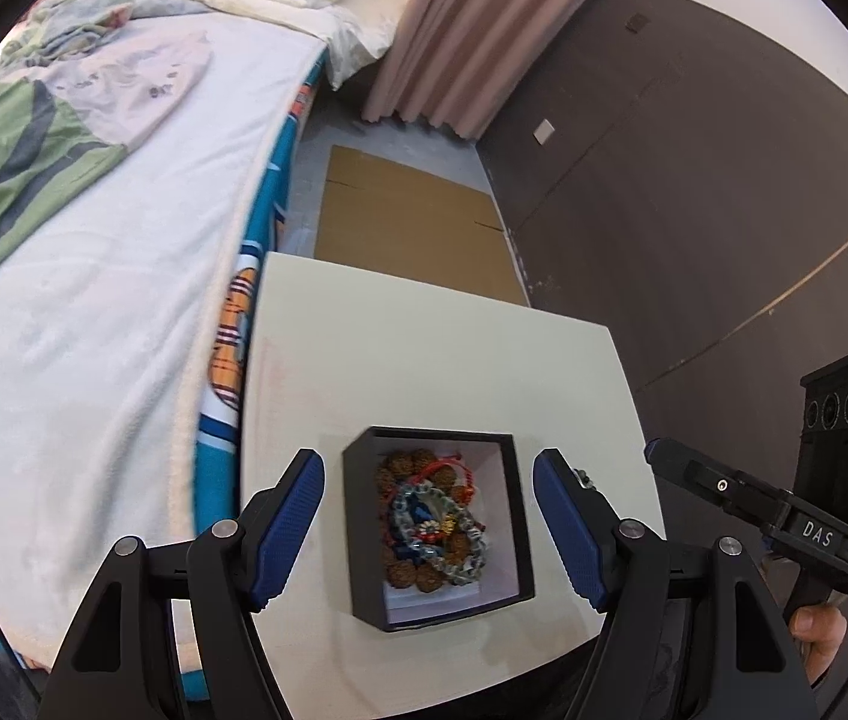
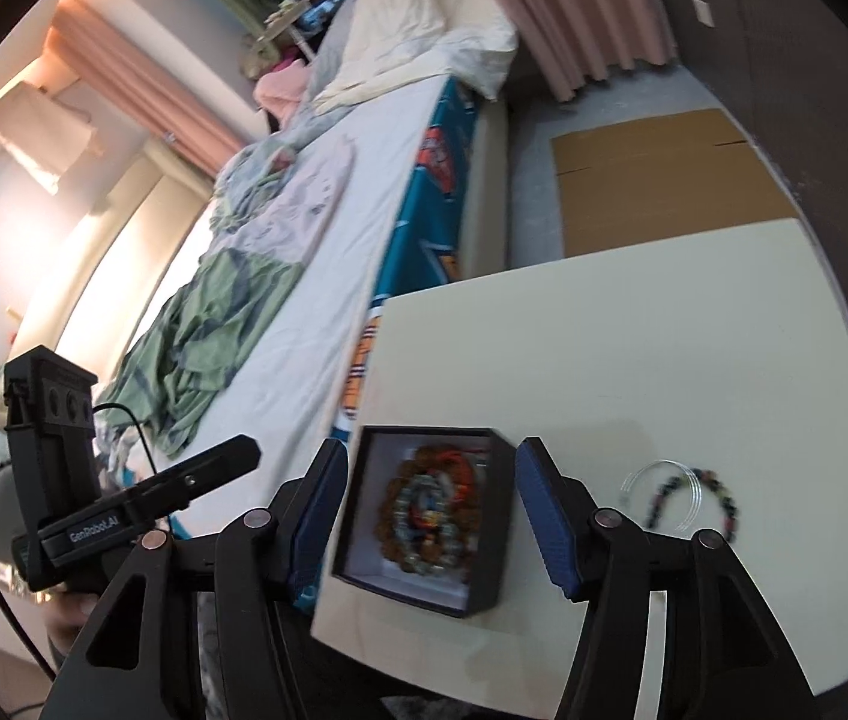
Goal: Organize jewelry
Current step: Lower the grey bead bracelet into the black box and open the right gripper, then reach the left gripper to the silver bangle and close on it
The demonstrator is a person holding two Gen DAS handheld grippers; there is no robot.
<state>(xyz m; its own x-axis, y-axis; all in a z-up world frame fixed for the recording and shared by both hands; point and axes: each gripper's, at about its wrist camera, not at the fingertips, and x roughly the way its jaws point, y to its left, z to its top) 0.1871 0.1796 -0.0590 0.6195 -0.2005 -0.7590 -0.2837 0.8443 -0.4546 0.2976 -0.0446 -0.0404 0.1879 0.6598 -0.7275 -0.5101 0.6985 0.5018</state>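
Left gripper (image 1: pixel 428 525): lower centre of its frame, blue pads spread wide, holding nothing, framing the black box (image 1: pixel 439 525) from above. Right gripper (image 2: pixel 427 513): lower centre of its own frame, likewise spread and unloaded, the same box between its fingers. Box: open, white-lined, on the cream table (image 1: pixel 442 348); contains piled bracelets (image 1: pixel 433 525), brown beads, red cord, pale beads. Loose beaded bracelet (image 2: pixel 694 498) and clear bangles (image 2: pixel 661 489): on the table, lower right of right view, blurred. Bed (image 1: pixel 123 276): left of frame, beside the table.
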